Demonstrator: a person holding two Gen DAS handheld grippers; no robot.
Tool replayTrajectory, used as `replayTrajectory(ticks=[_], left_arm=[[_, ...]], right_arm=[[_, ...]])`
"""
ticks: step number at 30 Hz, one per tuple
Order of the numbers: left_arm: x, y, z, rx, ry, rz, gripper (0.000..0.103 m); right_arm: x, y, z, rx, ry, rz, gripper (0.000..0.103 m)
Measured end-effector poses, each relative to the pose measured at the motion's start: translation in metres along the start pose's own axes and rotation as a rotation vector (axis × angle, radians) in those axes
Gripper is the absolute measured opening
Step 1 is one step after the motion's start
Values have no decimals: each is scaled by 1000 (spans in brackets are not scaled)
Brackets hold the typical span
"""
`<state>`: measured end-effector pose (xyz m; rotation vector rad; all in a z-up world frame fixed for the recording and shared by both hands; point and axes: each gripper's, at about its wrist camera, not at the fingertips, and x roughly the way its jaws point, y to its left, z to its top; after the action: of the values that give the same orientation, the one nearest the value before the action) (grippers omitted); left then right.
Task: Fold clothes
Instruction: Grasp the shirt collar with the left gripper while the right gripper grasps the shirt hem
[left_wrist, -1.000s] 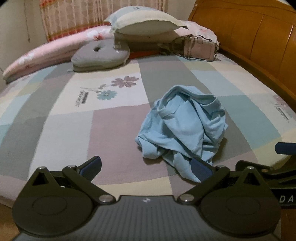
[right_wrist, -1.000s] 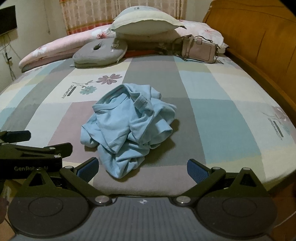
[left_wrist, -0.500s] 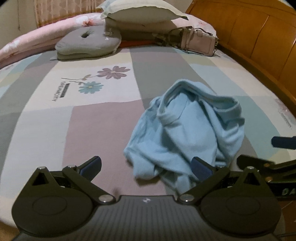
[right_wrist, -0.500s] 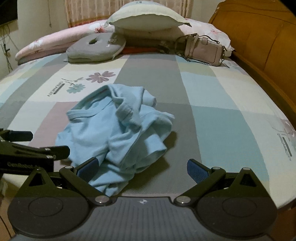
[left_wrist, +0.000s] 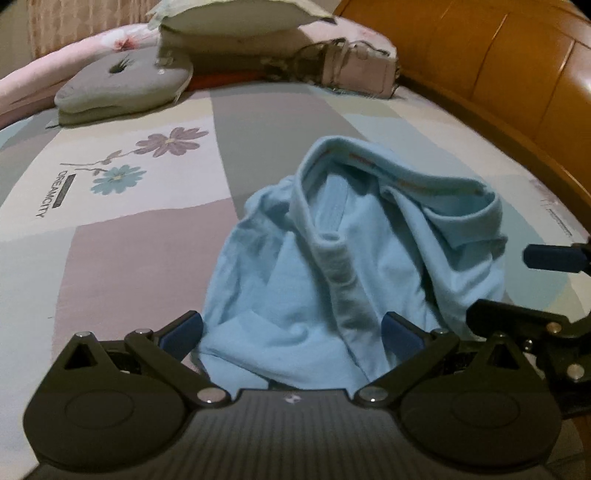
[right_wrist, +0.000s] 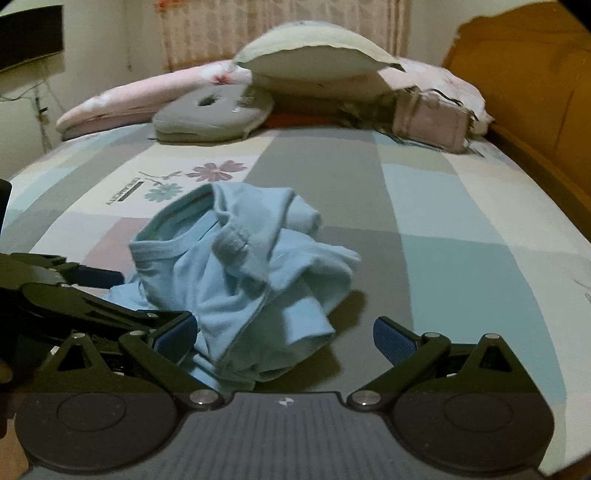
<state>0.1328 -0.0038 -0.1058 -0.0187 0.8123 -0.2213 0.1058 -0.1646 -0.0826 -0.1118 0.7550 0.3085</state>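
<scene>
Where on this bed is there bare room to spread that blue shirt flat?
Open sheet lies right of the crumpled blue shirt, toward the wooden bed frame, and left of it below the flower print. The far end is crowded: grey cushion, pillows, pink handbag.

**Bedroom in a home**

Ahead of the tool: bed (right_wrist: 424, 206) under a patchwork sheet printed with flowers. Beyond it, stacked pillows (right_wrist: 314, 62), a grey cushion (right_wrist: 210, 114) and a pink handbag (right_wrist: 428, 122). Far right: wooden headboard (left_wrist: 498, 55). Far back: patterned curtain (right_wrist: 295, 22). Upper left: dark screen (right_wrist: 29, 37) on the wall, cables hanging below.
</scene>
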Motion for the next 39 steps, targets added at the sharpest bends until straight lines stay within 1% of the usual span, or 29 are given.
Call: replayTrajectory(ticks=[7,9,11,14,15,16,19,21,22,23,24,25,26,27,28,29,31,34,36,37,38,39], left_arm=[[13,7,-5,-30,33,-26,103],[10,8,-4,-24,39,-25,103],[4,7,-4,3,35,-6,102],[-13,5,-4,50,5,19,102],[-20,4,-4,59,-12,12,102],[-29,4,-4,67,-41,9,102],[-47,2,0,69,-103,-21,100],[-50,-1,4,66,-117,-58,97],[-49,-3,7,64,-113,-75,88],[-46,-6,9,64,-104,-88,75],[-44,-9,10,64,-94,-100,69],[-40,-12,11,69,-83,-110,57],[-36,-15,12,68,-73,-116,45],[-34,-16,12,63,-69,-120,41],[-31,-17,12,56,-66,-123,40],[-29,-17,11,50,-63,-127,35],[-27,-17,11,34,-69,-134,30],[-29,-12,9,-4,-96,-138,30],[-30,-8,10,-28,-105,-143,25],[-28,-6,11,-32,-105,-152,18],[-28,-5,12,-23,-106,-148,9],[-28,-5,12,-13,-108,-141,5]], right_arm=[[1,-3,-4,-15,-18,45,103],[-4,-3,-4,-16,-29,51,102],[-8,-3,-3,-24,-41,45,102],[-15,-4,-5,-33,-55,43,99],[-17,-4,-5,-35,-58,45,98],[-19,-5,-6,-37,-62,48,94],[-22,-4,-10,-50,-60,48,85],[-24,-4,-13,-57,-60,45,82],[-25,-5,-14,-56,-61,45,81],[-27,-6,-16,-53,-61,47,80],[-29,-8,-17,-48,-63,49,78],[-31,-10,-19,-42,-67,51,73],[-32,-13,-19,-33,-71,54,70],[-33,-16,-19,-22,-72,62,65],[-34,-19,-19,-8,-72,73,61],[-34,-22,-19,7,-72,83,60],[-33,-25,-16,29,-78,110,54],[-28,-25,-9,51,-90,162,52],[-23,-22,-5,58,-95,202,52],[-21,-19,-2,56,-94,218,52],[-17,-15,0,48,-89,229,50],[-13,-11,2,40,-84,241,39]])
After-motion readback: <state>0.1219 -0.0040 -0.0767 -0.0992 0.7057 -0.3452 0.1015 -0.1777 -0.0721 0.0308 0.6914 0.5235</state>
